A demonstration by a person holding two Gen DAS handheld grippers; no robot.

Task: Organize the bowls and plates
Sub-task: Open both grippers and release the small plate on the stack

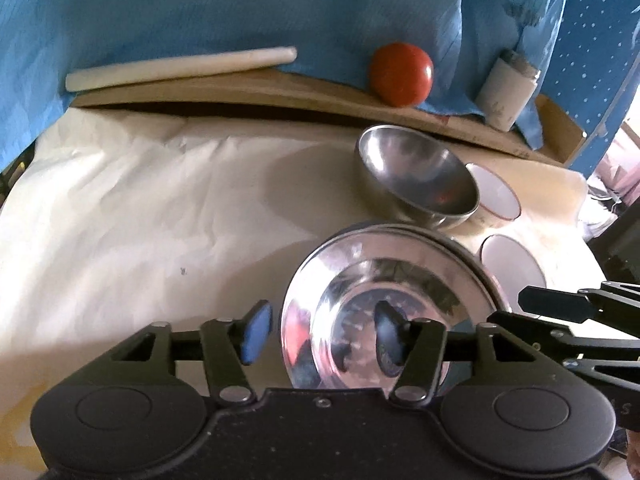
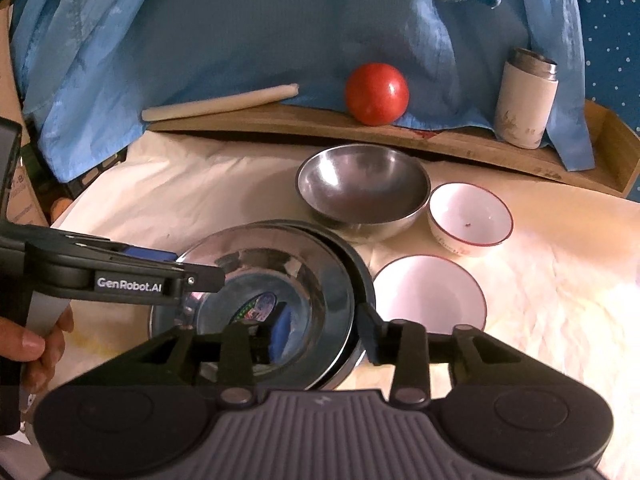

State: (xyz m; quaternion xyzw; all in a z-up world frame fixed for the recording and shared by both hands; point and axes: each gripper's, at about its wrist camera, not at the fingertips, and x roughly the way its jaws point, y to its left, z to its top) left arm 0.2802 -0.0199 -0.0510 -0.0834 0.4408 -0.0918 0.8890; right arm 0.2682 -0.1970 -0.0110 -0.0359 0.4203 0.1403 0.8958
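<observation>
The steel plates lay stacked near the front edge of the desk. The left gripper stood open astride their left rim, and the right gripper open astride their right rim. The steel bowl sat behind them, with two white bowls at its right.

left claw: black linkage, blue pads, silver rivets (white "GenRobot.AI" lettering on its side) | right claw: black, ribbed grey housing | hand: bare skin
</observation>
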